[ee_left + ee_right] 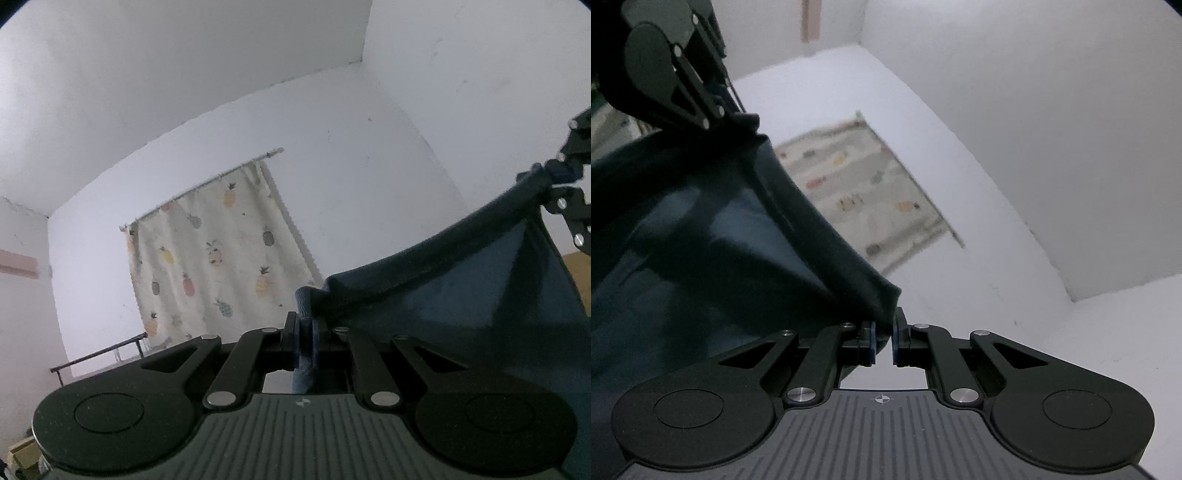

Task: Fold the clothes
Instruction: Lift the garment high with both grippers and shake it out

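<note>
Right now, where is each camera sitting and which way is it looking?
Left wrist view: sits on the left tongs, tilted up at the pineapple curtain; these tongs pinch the dark blue garment, and the right tongs show at the edge.
Right wrist view: sits on the right tongs, facing up at the white walls; the left tongs show at the top left.
Both share the curtain, the garment and both tongs.
</note>
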`<state>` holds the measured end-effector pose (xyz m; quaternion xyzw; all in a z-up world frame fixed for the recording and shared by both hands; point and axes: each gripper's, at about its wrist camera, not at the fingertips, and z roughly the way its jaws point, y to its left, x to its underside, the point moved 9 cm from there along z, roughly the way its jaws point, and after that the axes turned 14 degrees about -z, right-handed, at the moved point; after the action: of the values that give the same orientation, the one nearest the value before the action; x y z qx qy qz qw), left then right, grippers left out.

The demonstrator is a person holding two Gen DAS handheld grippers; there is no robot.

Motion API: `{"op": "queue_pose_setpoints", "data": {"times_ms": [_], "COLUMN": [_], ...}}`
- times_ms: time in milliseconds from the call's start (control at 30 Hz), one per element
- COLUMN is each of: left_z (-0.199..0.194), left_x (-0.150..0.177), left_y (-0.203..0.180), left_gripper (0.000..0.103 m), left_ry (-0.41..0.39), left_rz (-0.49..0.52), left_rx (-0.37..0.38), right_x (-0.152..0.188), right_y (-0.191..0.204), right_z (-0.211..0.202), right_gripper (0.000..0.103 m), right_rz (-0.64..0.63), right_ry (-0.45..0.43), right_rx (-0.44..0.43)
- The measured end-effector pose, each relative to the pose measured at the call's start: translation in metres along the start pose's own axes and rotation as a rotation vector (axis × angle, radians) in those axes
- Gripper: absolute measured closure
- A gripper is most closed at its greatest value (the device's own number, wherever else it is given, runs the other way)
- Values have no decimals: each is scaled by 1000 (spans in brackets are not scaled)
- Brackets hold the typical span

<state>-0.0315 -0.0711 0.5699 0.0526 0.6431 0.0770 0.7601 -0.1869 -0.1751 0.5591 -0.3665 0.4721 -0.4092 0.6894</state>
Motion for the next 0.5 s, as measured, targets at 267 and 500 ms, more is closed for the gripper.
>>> {"op": "queue_pose_setpoints", "data": {"times_ms": [267, 500], "left_z": [7, -39], "left_x": [-39, 47], "left_y": [-18, -26], "left_gripper": [92, 92], "left_ry": [-230, -211], "left_rz": [-94, -209], "left_rx": [46, 314], "right_x": [41, 75], "right_y": [-49, -20], "right_z": [32, -55], "right_gripper": [94, 94], "right_rz": [-2, 30], "right_ry": [95, 71], "right_rx": [172, 172]}}
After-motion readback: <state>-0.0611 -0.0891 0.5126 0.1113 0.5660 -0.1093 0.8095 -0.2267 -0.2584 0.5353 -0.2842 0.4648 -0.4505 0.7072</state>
